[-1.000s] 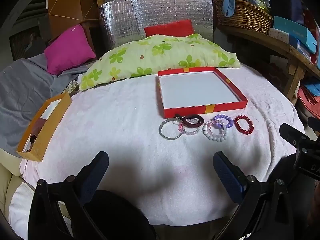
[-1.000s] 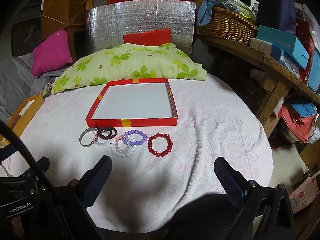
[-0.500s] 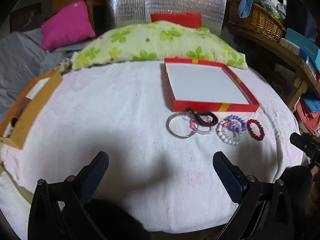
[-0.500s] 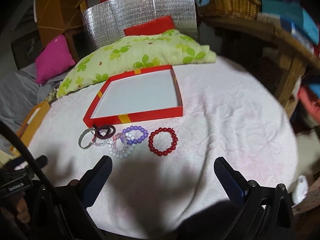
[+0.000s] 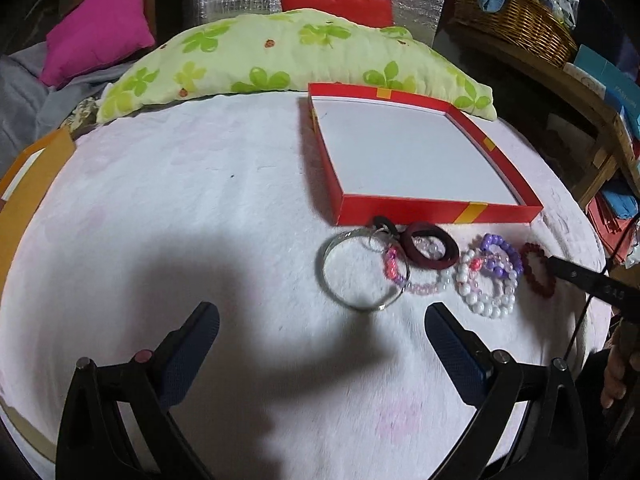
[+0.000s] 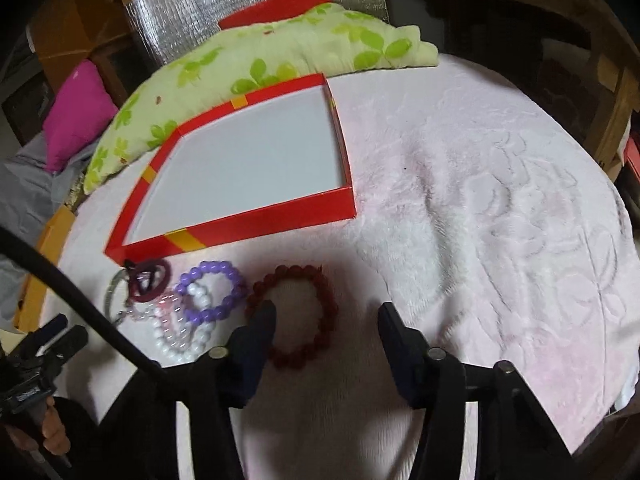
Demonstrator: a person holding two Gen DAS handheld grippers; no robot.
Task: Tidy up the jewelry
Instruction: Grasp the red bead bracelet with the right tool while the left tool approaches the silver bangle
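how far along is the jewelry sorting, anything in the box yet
Nothing is done yet: the red box is empty. In hand: the right gripper is closing around the red bracelet, pads not yet on it. The left gripper is open, holding nothing. Left: the silver bangle, dark hair tie, purple and white bracelets all lie outside the box.
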